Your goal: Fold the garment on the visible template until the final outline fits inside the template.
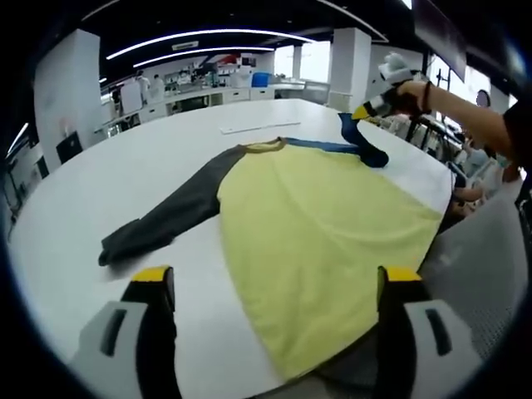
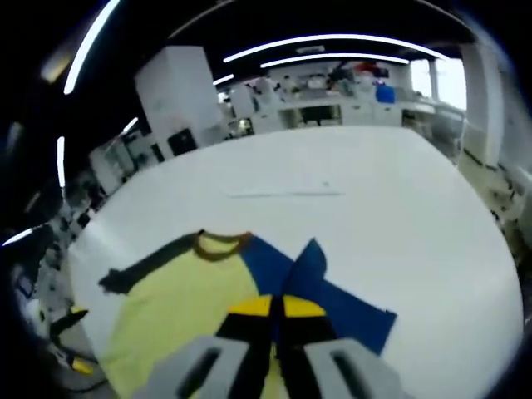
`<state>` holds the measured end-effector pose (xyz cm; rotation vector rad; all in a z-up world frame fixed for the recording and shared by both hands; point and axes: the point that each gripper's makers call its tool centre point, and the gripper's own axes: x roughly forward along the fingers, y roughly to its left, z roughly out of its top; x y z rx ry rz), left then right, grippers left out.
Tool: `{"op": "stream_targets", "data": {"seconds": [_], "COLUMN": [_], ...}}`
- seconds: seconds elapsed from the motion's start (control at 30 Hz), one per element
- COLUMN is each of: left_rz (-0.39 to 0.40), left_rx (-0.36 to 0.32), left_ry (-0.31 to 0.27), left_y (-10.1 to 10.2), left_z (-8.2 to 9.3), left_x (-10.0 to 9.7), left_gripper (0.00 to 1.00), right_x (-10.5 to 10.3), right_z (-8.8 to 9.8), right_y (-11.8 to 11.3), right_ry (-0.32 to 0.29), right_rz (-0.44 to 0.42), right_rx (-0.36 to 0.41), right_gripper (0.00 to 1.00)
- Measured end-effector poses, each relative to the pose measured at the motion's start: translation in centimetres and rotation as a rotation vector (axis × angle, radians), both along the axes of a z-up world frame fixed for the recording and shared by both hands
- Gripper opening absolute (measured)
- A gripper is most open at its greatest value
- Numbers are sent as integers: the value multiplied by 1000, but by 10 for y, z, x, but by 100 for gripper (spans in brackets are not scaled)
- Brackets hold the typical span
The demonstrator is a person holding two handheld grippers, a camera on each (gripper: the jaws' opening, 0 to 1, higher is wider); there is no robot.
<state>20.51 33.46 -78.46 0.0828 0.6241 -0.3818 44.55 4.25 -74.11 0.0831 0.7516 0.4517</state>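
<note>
Left gripper view showed my left gripper [image 1: 274, 291] open above the shirt [image 1: 324, 233] on a white table [image 1: 150, 166]; right gripper [image 2: 276, 309] apparently pinched the blue sleeve [image 2: 320, 283]; lab benches [image 2: 332, 108] stood behind.

shirt hem [image 1: 332, 366] cut off at edge, background people blurred

A broad white surface [image 1: 158, 158] runs far into an open hall. Beyond it stand white pillars [image 1: 66, 91], benches with equipment [image 1: 208, 83] and bright windows [image 1: 303, 60]; curved strip lights [image 2: 332, 40] cross the dark ceiling
</note>
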Motion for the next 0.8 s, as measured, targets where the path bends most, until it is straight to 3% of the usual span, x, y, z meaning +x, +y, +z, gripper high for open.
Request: {"op": "stream_targets", "data": {"seconds": [0.8], "left_rz": [4], "left_rx": [-12], "left_ry": [2], "left_y": [0], "left_z": [-1], "left_x": [0], "left_gripper": [99], "right_x": [21], "right_z": [-8], "right_y": [85], "right_ry": [32], "right_rz": [181], "right_rx": [-41], "right_gripper": [0]}}
